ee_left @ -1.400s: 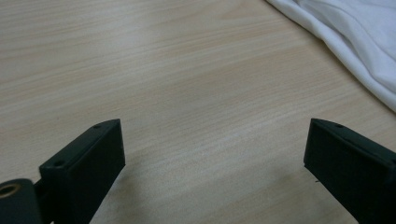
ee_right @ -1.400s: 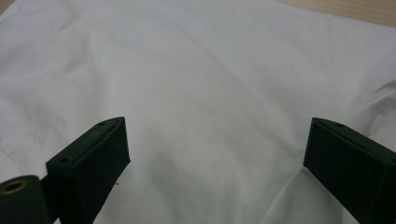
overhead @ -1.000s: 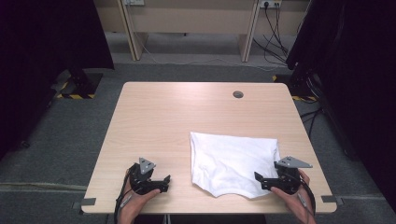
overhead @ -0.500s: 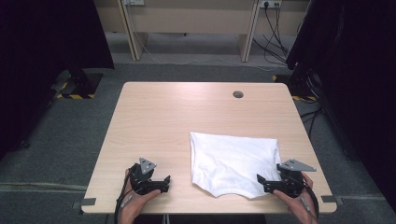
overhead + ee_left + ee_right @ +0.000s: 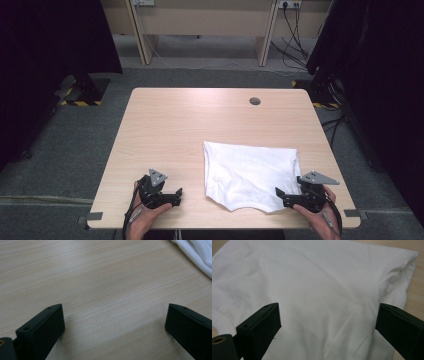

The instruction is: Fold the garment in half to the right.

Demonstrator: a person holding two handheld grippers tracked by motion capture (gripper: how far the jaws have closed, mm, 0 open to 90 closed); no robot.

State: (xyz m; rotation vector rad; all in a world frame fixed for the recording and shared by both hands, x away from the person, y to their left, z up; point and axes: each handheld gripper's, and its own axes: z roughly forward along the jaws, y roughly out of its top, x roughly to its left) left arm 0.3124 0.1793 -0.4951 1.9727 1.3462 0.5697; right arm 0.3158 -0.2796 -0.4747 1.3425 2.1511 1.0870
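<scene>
This looks like an office or lab room set up for recording. A plain light-wood worktop (image 5: 200,130) with a round cable hole (image 5: 255,101) stands on grey carpet floor (image 5: 100,145). Black curtains (image 5: 45,55) hang at the left and right of the frame. At the top a beige desk (image 5: 200,20) stands behind, with wall sockets (image 5: 290,4) and loose black cables (image 5: 290,50) in the upper right, and yellow-black hazard tape (image 5: 80,102) at left
</scene>
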